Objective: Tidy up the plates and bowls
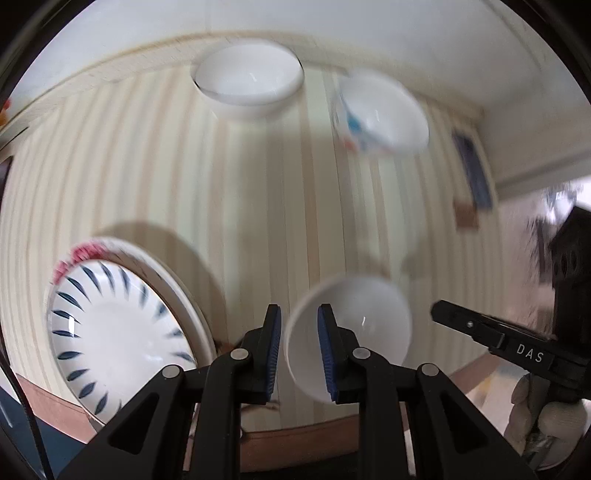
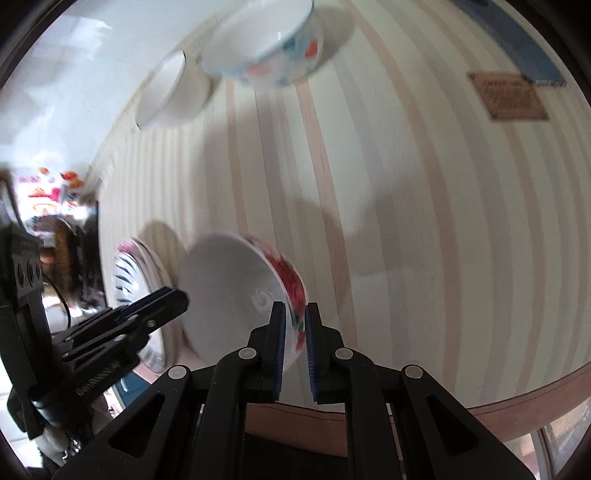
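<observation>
My right gripper (image 2: 295, 325) is shut on the rim of a white bowl with red flowers (image 2: 236, 288) and holds it tilted above the striped table (image 2: 406, 184). The same bowl (image 1: 351, 328) shows in the left wrist view, with my left gripper (image 1: 299, 332) straddling its left rim, jaws a little apart and not clamped. A blue-patterned plate (image 1: 114, 332) lies on a red-rimmed plate at the left; it also shows in the right wrist view (image 2: 127, 273). A plain white bowl (image 1: 247, 79) and a blue-and-red patterned bowl (image 1: 384, 114) stand at the far side.
A blue cloth (image 2: 517, 44) and a brown label (image 2: 508, 96) lie at the table's far right. The table's wooden front edge (image 2: 517, 398) curves close below the grippers. A white wall (image 1: 369, 22) rises behind the table.
</observation>
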### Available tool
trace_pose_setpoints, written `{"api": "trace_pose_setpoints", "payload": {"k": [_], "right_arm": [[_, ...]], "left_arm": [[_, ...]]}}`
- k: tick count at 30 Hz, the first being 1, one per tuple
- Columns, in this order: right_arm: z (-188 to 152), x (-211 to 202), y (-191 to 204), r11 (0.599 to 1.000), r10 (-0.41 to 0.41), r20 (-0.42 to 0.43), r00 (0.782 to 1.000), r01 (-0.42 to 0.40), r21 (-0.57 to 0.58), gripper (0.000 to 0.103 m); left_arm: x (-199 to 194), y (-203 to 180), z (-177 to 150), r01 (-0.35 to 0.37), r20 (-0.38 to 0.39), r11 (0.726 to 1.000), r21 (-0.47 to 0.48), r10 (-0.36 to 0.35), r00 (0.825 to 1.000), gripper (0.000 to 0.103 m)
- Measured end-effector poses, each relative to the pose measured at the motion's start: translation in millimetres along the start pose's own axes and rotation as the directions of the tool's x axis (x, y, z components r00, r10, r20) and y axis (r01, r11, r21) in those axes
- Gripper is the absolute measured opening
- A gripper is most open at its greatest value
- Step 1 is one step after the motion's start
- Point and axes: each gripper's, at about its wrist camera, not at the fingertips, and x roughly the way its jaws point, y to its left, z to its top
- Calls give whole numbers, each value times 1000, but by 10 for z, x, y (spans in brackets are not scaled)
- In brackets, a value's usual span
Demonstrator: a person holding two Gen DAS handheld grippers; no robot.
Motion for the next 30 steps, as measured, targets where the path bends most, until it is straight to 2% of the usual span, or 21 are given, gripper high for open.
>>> {"api": "trace_pose_setpoints", "payload": {"k": [4,6,7,12,17,22,27,30], "right_arm": [[237,-338,-25,1000,24,62,998,-24,8,14],[437,-479,-42,999,38,101,994,-39,15,26],[549,-534,-56,999,40,125,991,-43,23,27],[1062,-656,-109,997,59,197,979,-69,46,27],[1545,-614,-111,996,56,214,975,-70,60,27],[1814,-472,-159,996,33,200,979,-49,76,27],[1976,-280,-261,994,35,164,986,-52,99,27],[2027,-145,-307,991,60,148,987,-77,108,27]], "left_arm": [[-119,-8,348,47,24,997,-64,-45,999,19],[-125,-80,513,52,32,996,-69,-50,998,19],[-114,-110,596,51,35,997,-66,-49,998,19],[33,-275,1065,45,25,997,-56,-43,999,19],[375,-421,1475,18,-21,999,-41,-19,1000,19],[687,-450,1649,9,-83,999,-38,-12,996,19],[826,-514,1688,14,-81,1000,-26,-16,997,18],[880,-554,1749,-12,-68,1000,-7,12,998,18]]}}
